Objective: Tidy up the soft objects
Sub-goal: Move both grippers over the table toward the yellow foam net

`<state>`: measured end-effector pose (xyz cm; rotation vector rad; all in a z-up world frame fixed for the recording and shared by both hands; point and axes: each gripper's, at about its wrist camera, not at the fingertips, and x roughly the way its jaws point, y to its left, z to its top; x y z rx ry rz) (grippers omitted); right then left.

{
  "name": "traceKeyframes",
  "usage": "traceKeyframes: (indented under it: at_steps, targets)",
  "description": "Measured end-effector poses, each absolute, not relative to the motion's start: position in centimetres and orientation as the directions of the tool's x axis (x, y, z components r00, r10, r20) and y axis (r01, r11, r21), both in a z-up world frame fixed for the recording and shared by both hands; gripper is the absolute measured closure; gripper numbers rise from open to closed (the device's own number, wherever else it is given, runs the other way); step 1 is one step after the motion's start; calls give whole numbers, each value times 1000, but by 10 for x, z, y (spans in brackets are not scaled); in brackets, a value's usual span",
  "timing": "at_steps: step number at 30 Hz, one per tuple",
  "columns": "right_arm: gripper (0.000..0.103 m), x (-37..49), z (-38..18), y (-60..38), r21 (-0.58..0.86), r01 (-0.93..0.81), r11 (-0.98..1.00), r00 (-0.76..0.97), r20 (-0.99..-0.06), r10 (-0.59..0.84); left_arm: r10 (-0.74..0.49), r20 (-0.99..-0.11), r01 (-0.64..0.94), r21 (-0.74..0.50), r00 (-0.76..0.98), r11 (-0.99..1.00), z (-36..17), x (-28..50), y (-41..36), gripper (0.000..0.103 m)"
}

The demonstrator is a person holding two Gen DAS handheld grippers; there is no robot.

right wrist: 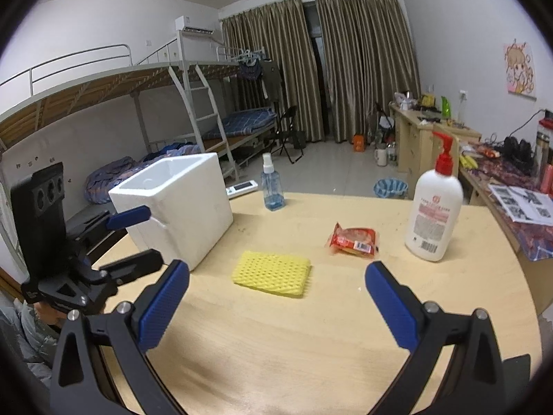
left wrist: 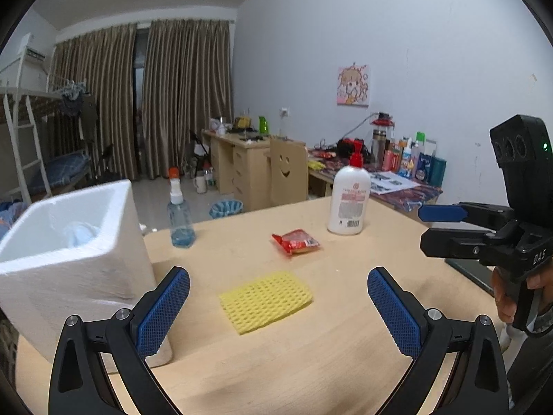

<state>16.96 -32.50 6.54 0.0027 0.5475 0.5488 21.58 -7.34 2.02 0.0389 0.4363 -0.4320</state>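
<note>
Left wrist view: hovering over the table [left wrist: 311, 363] with the left gripper [left wrist: 278, 306] spread wide and empty, pointing at the yellow sponge [left wrist: 265, 300] lying flat just ahead. Standing to the left, the white foam box [left wrist: 79, 259], already holding something pale inside. Lying farther back, the red snack packet [left wrist: 295, 241], near the lotion bottle [left wrist: 348, 204].

Right wrist view: keeping the right gripper [right wrist: 276, 306] open too, gripping nothing. Probably best lowering straight over the sponge, pinching across its short side, closing gently, then carrying to the box.
</note>
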Motion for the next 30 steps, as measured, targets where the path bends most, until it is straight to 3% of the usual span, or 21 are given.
traceKeyframes:
  at_steps: [6, 13, 18, 22, 25, 30]
  targets:
    - [2, 186, 57, -329, 174, -502, 847, 683, -520, 512, -388, -469, 406, -67, 793, 911, 3, 238, -80, 0]
    - [23, 213, 37, -317, 181, -530, 829, 616, -589, 523, -376, -539, 401, -76, 754, 913, -16, 265, -85, 3]
    - [32, 227, 23, -307, 197, -553, 810, 563, -627, 538, -365, -580, 394, -82, 728, 915, -32, 282, -86, 10]
    - [38, 234, 16, -296, 172, -568, 805, 548, -650, 526, -351, -613, 378, -91, 708, 921, -43, 292, -85, 21]
    - [44, 240, 9, -291, 175, -571, 802, 529, -668, 523, -338, -637, 369, -89, 693, 925, -51, 297, -85, 25]
    - [46, 248, -2, -287, 185, -567, 802, 507, -689, 518, -314, -664, 350, -84, 678, 933, -58, 303, -84, 26]
